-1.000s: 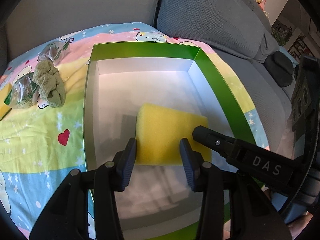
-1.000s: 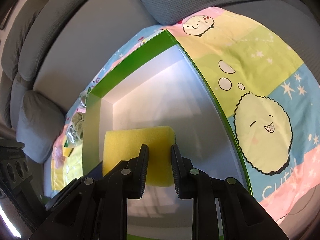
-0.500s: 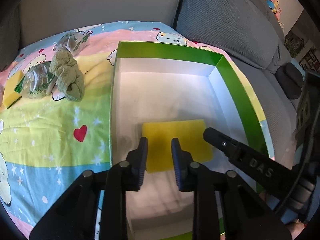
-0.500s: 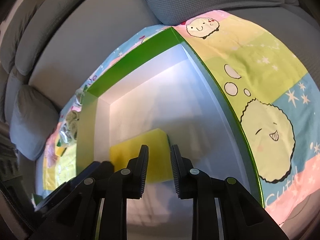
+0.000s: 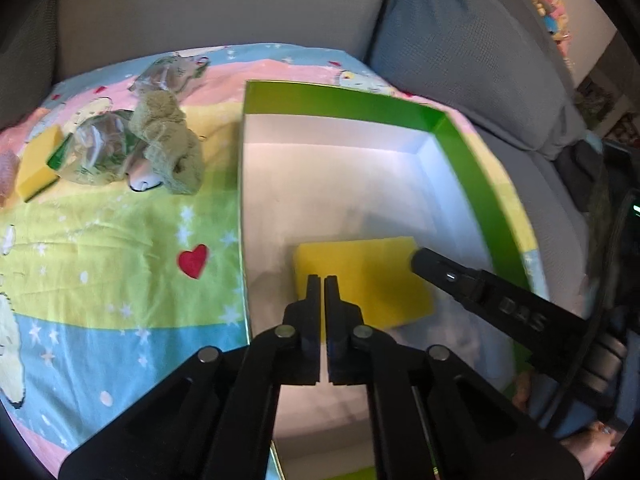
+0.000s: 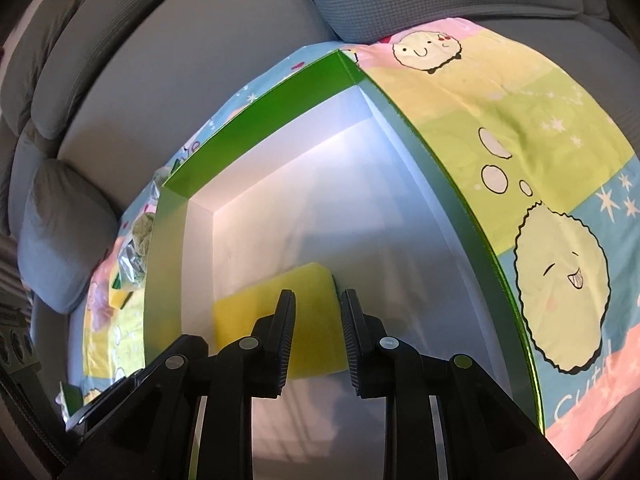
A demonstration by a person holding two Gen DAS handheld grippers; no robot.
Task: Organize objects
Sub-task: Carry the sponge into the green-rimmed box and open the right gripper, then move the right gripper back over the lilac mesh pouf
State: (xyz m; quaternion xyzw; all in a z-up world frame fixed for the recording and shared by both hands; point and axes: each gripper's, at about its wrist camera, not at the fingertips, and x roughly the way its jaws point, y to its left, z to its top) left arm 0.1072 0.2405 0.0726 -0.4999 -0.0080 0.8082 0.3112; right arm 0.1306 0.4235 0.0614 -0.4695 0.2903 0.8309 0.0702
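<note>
Since the earlier frame, left gripper [image 5: 322,280] jaws have closed empty above the flat yellow foam sponge [image 5: 364,276]. Sponge lies released in the green-walled, white-floored cardboard box [image 5: 344,100], so placement looks done; right gripper [image 6: 317,300] hovers nearly shut, holding nothing.

**Grey sofa under a cartoon blanket**

A grey upholstered sofa [image 5: 208,8] fills the scene, and everything else sits around it. Its smooth backrest rises behind the seat. A pastel blanket [image 5: 120,240] printed with hearts, stars and smiling round characters is spread over the seat, in bands of pink, yellow, green and blue. A blue-grey textured cushion [image 5: 472,56] leans at the sofa's right end; in the right wrist view another grey cushion [image 6: 64,232] rests at the left end, below stacked padded rolls of the backrest. Beyond the right end a pale wall [image 5: 592,24] carries a string of small colourful things, possibly soft toys, too blurred to name. Bright light falls across the blanket.
</note>
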